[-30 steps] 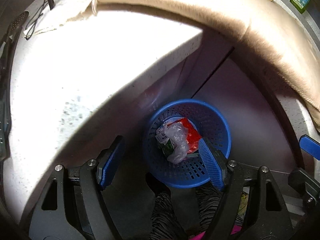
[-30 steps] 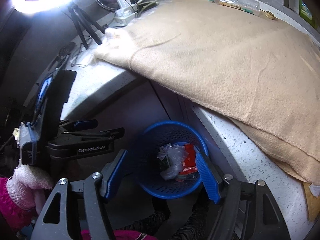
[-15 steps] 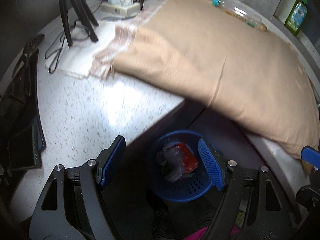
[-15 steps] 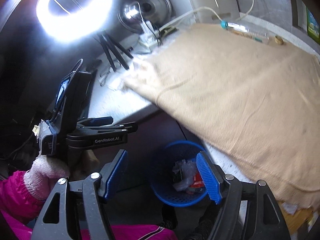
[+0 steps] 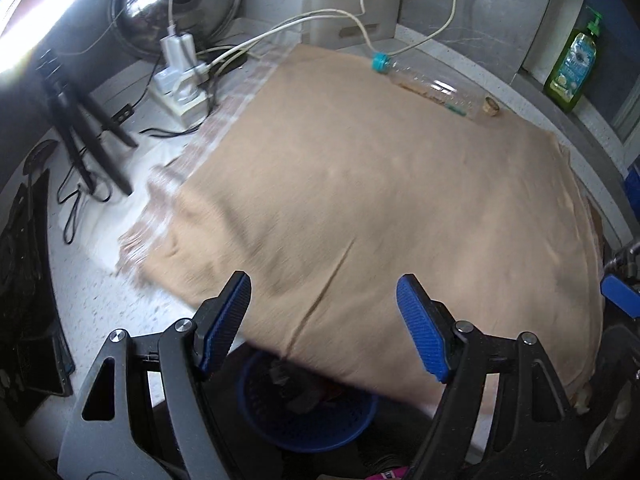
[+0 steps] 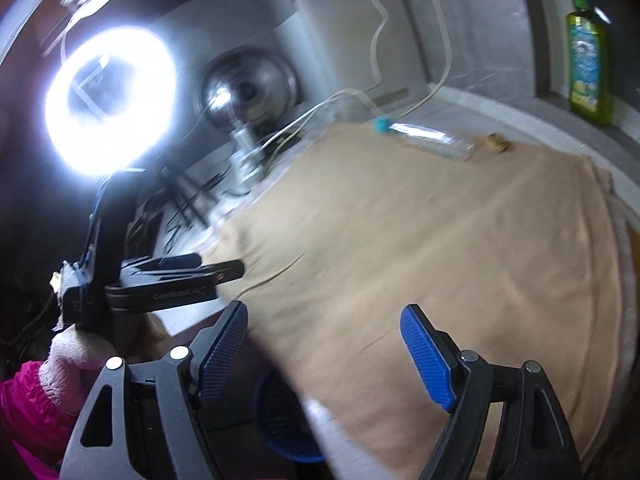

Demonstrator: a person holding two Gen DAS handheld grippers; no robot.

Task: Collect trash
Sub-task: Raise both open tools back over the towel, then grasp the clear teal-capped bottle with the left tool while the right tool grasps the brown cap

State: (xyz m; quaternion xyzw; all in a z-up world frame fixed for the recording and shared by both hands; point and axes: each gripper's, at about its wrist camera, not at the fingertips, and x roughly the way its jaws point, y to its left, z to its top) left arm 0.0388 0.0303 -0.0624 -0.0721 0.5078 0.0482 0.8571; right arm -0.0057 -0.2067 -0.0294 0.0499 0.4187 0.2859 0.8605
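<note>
Here both grippers hang empty over the tan cloth (image 5: pixel 380 200): left gripper (image 5: pixel 324 312) agape, right gripper (image 6: pixel 324 340) still widening; blue basket (image 5: pixel 308 420) below, contents seemingly trash.

Readable text appears in one place only. In the right wrist view, the black plastic body of the left gripper (image 6: pixel 218 270), held at the left of the frame, carries a pale printed brand line along its side; motion blur permits only a partial reading, apparently "GenRobot.AI". The green liquid bottle with blue-and-white label (image 5: pixel 573 66) on the grey ledge at upper right bears printing that is too small and blurred to read in either view. No other legible text, numbers or signs.
</note>
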